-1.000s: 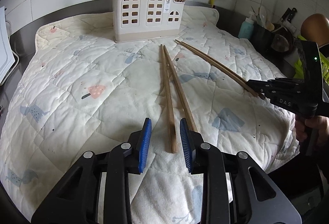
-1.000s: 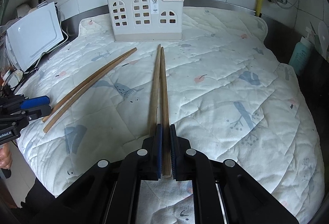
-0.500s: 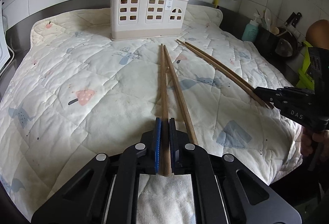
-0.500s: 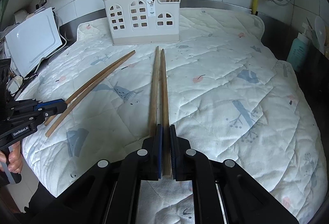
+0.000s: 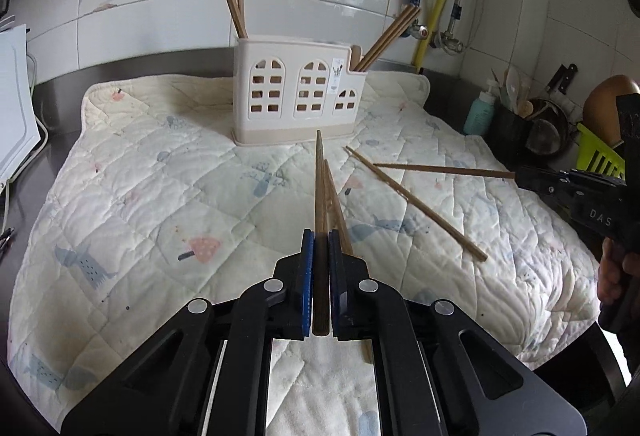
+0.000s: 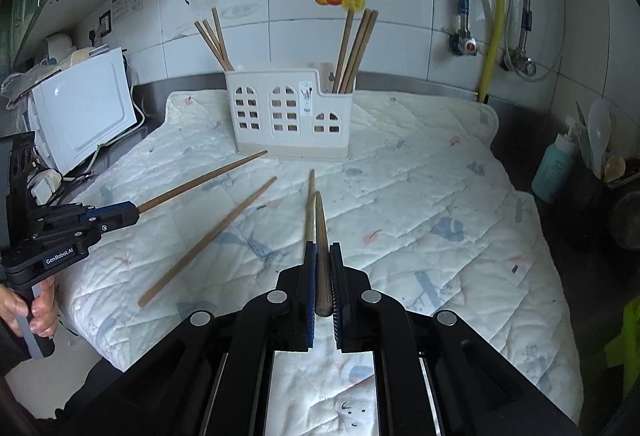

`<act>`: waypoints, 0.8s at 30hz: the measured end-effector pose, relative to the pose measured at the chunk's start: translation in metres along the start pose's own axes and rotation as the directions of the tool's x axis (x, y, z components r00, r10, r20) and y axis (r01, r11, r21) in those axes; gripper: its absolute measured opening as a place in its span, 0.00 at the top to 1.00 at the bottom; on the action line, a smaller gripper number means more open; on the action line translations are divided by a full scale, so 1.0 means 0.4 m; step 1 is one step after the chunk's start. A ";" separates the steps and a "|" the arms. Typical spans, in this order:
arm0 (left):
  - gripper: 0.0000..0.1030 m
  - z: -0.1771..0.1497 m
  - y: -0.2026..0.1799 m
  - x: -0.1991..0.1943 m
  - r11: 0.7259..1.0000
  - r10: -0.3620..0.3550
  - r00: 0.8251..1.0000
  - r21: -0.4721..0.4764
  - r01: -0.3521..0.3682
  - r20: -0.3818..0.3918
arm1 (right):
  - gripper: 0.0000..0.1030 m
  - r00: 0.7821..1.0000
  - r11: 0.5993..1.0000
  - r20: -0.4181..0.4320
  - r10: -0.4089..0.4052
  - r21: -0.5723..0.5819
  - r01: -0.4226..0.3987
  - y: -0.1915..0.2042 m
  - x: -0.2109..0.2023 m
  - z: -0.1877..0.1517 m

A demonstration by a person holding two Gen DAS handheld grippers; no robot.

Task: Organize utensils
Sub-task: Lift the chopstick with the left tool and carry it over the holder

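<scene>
Both grippers have lifted since a second ago: each now holds one chopstick raised off the quilt, its mate left lying below.

Left side first: your left gripper (image 5: 319, 248) is clenched on a long brown wooden chopstick (image 5: 319, 191), blue pads tight on its thick end, tip aimed at the holder. Its partner chopstick (image 5: 338, 203) lies on the white quilted mat with cartoon prints (image 5: 152, 203), just beside and under the held one. From the right wrist view the same gripper (image 6: 120, 213) shows at the left edge, stick angled up off the mat.

Centre back: the cream plastic utensil holder with arched window cutouts (image 5: 300, 95) stands upright on the mat; chopsticks stand in its left end (image 5: 234, 3) and in its right end (image 5: 386, 37).

Right side: your right gripper (image 6: 322, 264) is clenched on a second wooden chopstick (image 6: 321, 232), lifted, pointing toward the holder. Its mate (image 6: 309, 203) lies flat on the mat just left of it. In the left wrist view this gripper (image 5: 532, 177) holds its stick (image 5: 444, 170) level above the mat.
</scene>
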State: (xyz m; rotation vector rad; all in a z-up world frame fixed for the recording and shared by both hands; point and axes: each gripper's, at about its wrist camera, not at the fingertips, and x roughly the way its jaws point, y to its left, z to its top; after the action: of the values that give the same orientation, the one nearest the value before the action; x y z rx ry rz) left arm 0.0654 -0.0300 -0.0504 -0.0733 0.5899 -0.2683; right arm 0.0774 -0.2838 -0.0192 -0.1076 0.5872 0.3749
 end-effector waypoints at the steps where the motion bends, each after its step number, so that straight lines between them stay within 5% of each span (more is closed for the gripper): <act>1: 0.95 0.008 0.000 -0.007 1.000 0.002 1.000 0.001 -0.002 0.011 | 0.94 1.000 1.000 0.011 0.006 -0.003 -0.006 0.002 -0.009 0.013; 8: 0.95 0.067 -0.001 -0.059 1.000 -0.024 0.995 0.008 0.023 0.099 | 0.94 0.996 0.999 0.076 0.039 -0.011 -0.038 0.005 -0.062 0.104; 19: 0.95 0.137 0.026 -0.066 0.998 -0.015 0.998 0.055 0.012 0.057 | 0.94 0.990 0.996 0.125 0.060 -0.076 -0.051 0.026 -0.097 0.224; 24: 0.95 0.206 0.049 -0.092 0.999 -0.026 0.995 0.046 0.022 0.098 | 0.94 0.987 0.993 0.150 0.063 -0.105 -0.047 0.031 -0.106 0.284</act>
State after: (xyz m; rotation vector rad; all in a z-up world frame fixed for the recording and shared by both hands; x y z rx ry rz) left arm 0.0867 -0.0021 0.0350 -0.0500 0.4854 -0.2993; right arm 0.0993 -0.2624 0.0986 -0.1590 0.4198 0.4623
